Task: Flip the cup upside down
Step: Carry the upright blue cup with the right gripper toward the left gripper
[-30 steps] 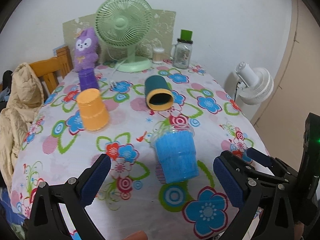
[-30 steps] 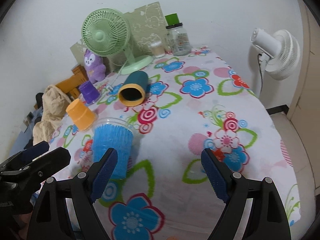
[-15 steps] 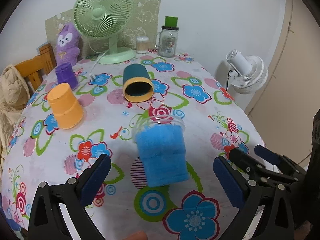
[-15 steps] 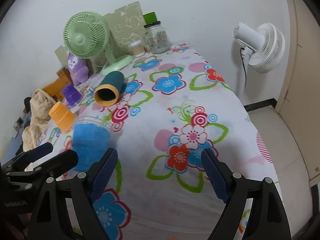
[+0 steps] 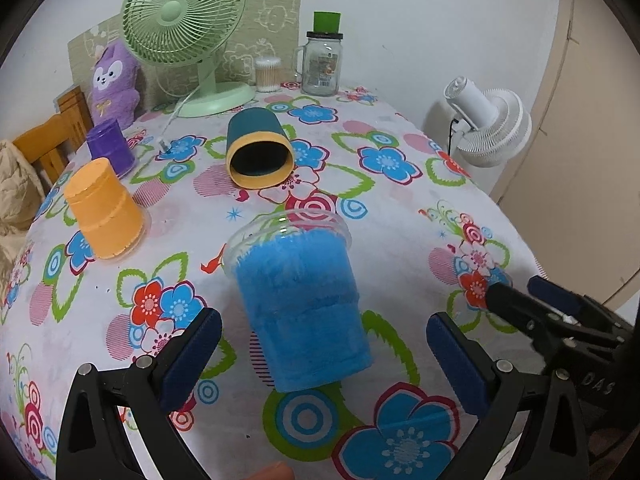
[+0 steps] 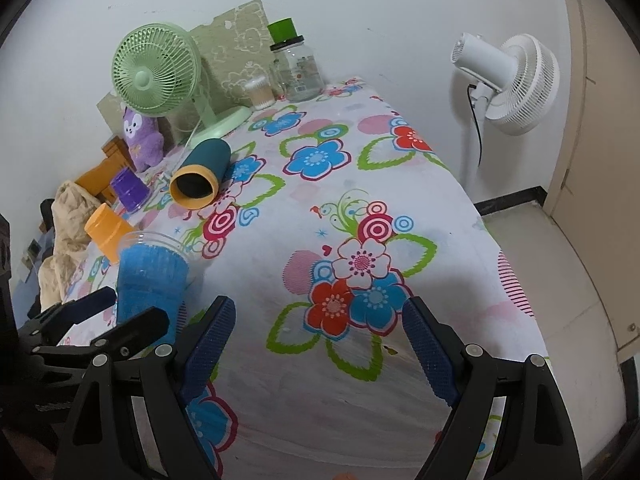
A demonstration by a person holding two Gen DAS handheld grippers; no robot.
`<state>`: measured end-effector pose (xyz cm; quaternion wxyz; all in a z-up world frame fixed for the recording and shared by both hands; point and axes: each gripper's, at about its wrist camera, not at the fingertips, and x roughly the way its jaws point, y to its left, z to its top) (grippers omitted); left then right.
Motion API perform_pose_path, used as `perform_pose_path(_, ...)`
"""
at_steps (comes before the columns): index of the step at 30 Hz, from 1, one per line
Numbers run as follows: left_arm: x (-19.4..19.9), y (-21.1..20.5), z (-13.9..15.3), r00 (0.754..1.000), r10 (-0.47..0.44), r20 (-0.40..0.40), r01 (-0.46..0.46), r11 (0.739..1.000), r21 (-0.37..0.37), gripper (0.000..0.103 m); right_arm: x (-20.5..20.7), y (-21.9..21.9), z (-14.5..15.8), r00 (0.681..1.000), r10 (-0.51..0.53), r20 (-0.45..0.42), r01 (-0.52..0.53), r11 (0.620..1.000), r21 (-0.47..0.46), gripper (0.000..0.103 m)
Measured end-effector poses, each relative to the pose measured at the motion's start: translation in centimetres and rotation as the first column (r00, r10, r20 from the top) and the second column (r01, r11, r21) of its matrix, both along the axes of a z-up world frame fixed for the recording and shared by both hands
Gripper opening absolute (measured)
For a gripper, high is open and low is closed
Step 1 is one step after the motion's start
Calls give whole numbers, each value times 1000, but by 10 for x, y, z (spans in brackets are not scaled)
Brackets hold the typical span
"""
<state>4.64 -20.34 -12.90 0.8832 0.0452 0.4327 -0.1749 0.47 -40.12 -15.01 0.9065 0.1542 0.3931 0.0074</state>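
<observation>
Since the earlier frame the left gripper (image 5: 320, 344) has closed in on the blue cup (image 5: 304, 304), which now fills the centre of the left wrist view and sits larger between the blue pads (image 5: 192, 356). Its jaws are spread wide, one on each side of the cup, neither touching it. The cup stands upright on the flowered tablecloth (image 5: 400, 216), clear rim at the top, leaning slightly toward the upper left of the frame.

At lower right of that view the right gripper (image 5: 560, 320) shows as a black frame beside the table edge. In the right wrist view the right gripper (image 6: 316, 344) is likewise spread wide, holding nothing, over bare cloth, with the blue cup (image 6: 150, 284) at lower left.

Further up, a teal cup (image 5: 258, 152) lies on its side, mouth facing the camera. An orange cup (image 5: 104, 210) and a purple cup (image 5: 110, 146) stand inverted at left. A green fan (image 5: 184, 16), a glass jar (image 5: 322, 62) and a purple plush toy (image 5: 114, 84) line the top.
</observation>
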Motion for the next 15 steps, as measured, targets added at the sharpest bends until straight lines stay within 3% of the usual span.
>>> perform_pose_path(15,7,8,-12,999,32,-11,-32,999,11,103,-4,-1,-3,1000,-5,-11,5,1000,6,88)
